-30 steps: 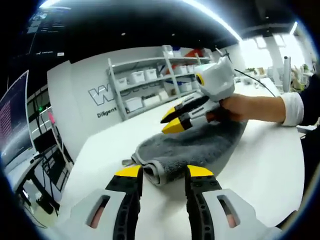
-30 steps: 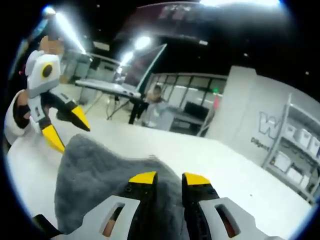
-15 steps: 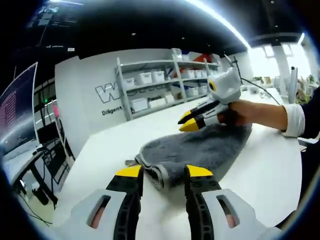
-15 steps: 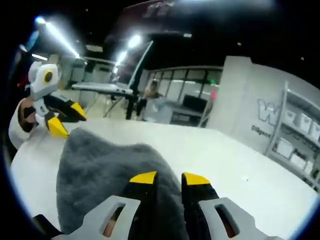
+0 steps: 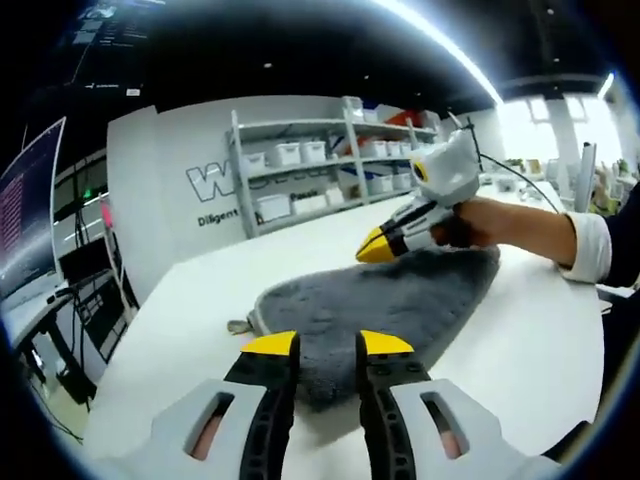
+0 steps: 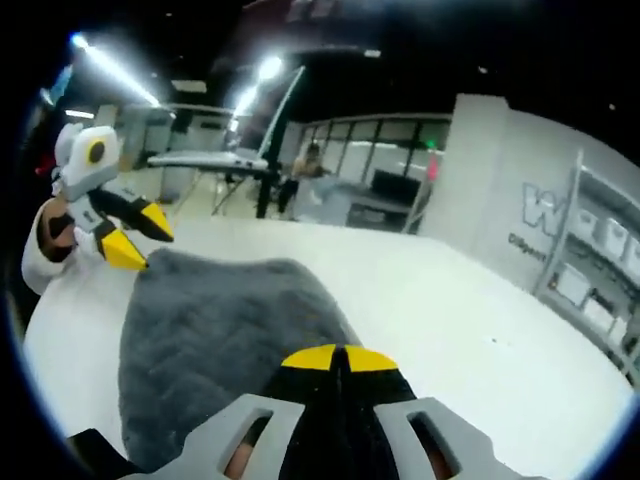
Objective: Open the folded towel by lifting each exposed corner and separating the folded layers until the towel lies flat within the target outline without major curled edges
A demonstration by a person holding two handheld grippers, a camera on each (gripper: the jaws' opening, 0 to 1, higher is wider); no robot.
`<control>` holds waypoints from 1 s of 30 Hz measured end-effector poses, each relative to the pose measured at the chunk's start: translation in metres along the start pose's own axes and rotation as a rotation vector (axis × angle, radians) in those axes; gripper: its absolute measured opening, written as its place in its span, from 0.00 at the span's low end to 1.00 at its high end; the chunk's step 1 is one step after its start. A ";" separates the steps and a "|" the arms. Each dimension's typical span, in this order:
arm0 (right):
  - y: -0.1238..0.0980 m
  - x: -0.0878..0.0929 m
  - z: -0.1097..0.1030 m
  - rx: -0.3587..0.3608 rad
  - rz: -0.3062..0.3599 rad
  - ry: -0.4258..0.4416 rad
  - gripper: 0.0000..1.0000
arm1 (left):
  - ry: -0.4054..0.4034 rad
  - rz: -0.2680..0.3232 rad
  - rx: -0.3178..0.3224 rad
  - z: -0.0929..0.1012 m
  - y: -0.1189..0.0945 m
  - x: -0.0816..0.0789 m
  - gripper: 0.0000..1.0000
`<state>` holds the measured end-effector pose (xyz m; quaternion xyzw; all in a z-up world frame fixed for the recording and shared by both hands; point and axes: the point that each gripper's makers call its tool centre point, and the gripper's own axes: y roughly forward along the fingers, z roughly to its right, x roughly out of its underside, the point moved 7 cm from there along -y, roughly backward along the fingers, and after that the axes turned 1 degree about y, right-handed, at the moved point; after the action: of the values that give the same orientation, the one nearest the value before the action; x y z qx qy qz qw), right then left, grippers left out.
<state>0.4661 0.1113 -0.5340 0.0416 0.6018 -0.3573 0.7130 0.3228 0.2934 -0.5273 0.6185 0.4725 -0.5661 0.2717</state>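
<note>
The step in hand appears to be taking hold of the two opposite ends of the folded grey terry towel so that its layers can be drawn apart, and doing it well probably means each tool pinching only the uppermost layer at a corner, then lifting and peeling outward slowly instead of dragging the whole bundle across the white tabletop. The right gripper is showing its yellow-tipped jaws pressed together with no gap, right at the near edge of the towel; whether cloth is actually caught between them cannot be told from these views, though in the left gripper view that same tool, held in a person's hand, is resting its closed tips on the far end of the fabric. The left gripper is holding its jaws a little apart, straddling the towel's near edge with nothing visibly clamped, so it likely needs to settle lower and close on a single layer before any pull. The towel itself is lying on the table between the two tools, a thick, plush, dark grey oval mound with rounded doubled edges, and a small tag or loop is poking out at one side.
</note>
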 end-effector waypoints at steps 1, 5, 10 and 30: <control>0.001 0.002 -0.001 -0.001 -0.011 -0.008 0.00 | -0.001 -0.003 0.004 0.001 0.000 0.000 0.18; 0.004 0.010 -0.002 -0.015 -0.048 -0.008 0.00 | 0.001 -0.020 0.012 0.001 0.000 0.004 0.14; 0.007 0.020 -0.002 -0.024 -0.074 0.013 0.00 | -0.007 -0.076 -0.011 -0.003 0.000 0.015 0.04; -0.045 0.031 0.051 0.099 -0.079 -0.063 0.06 | -0.125 -0.146 0.016 -0.004 -0.006 0.023 0.01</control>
<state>0.4836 0.0383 -0.5310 0.0417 0.5620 -0.4154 0.7140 0.3176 0.3057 -0.5477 0.5480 0.4939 -0.6256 0.2537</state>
